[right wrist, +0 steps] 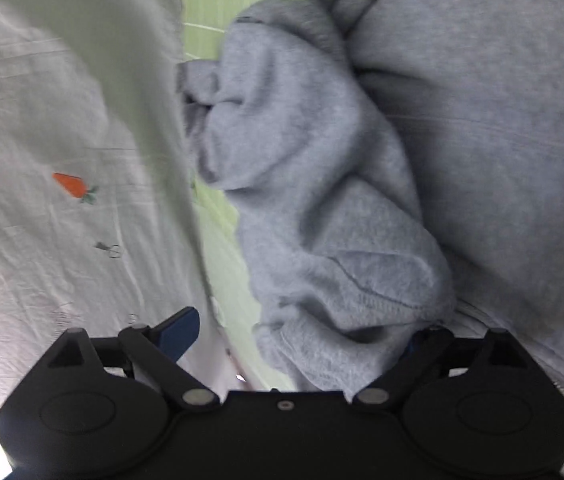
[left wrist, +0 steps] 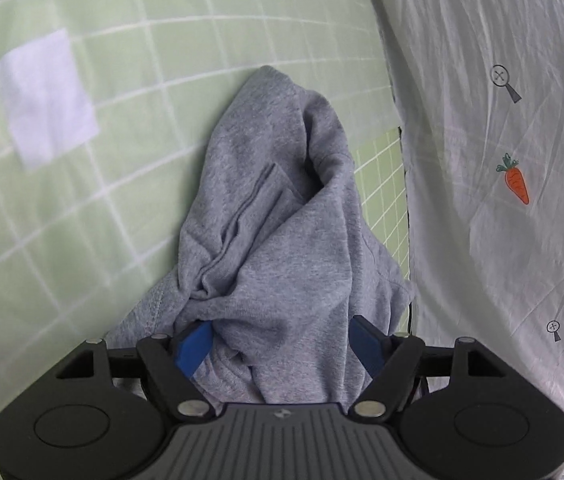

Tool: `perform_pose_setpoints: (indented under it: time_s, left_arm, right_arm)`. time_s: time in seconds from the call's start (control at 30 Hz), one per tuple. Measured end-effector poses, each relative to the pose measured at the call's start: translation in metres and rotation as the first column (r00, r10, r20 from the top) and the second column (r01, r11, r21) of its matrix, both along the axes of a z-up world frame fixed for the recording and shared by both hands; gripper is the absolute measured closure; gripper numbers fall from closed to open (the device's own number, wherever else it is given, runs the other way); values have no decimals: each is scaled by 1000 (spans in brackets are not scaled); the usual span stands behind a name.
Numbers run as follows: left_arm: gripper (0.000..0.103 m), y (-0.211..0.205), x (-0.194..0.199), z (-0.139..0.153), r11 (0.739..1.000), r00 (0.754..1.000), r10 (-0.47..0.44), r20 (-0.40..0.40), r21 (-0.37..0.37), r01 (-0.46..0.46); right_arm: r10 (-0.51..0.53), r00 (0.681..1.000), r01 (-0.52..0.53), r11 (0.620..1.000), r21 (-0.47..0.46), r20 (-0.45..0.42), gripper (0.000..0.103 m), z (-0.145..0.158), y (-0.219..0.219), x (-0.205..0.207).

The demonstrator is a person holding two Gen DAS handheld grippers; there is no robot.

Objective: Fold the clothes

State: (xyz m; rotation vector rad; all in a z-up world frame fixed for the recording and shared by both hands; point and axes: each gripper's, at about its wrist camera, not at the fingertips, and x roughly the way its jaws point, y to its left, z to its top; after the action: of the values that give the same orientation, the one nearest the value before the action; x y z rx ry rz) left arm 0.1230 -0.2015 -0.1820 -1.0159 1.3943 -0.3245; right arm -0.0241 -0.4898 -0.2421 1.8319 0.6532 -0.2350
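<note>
The grey sweatshirt (left wrist: pixel 282 216) lies bunched on a green checked sheet (left wrist: pixel 102 40), running from 6 toward 12 o'clock in the left wrist view. The left claw (left wrist: pixel 282 344) stands wide, cloth heaped between its blue pads, which do not visibly pinch it. At 3 o'clock lies a white carrot-print cover (left wrist: pixel 502 160). The right claw (right wrist: pixel 294 340) gapes wide too; a sweatshirt fold lies between its pads, unclamped.

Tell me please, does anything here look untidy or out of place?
Yes. The grey sweatshirt lies crumpled in a bunched heap on the green checked sheet, not spread flat for folding. Part of it sits against the edge of the white carrot-print cloth. Nothing looks torn or spilled.
</note>
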Motion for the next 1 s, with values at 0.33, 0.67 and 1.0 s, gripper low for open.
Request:
perform_pose_setpoints:
  time_s: [0.33, 0.67, 1.0]
  left_arm:
    - [27, 13, -13, 13, 998, 1000, -5, -8, 60, 5]
    - [27, 34, -15, 9, 980, 1000, 6, 4, 200, -7]
    - [27, 35, -18, 1, 975, 1000, 3, -19, 220, 1]
  right_arm:
    - [-27, 999, 28, 999, 22, -41, 15, -27, 3, -10]
    - [74, 993, -79, 995, -57, -94, 10, -20, 0, 25]
    - [72, 993, -76, 996, -43, -96, 80, -22, -4, 45]
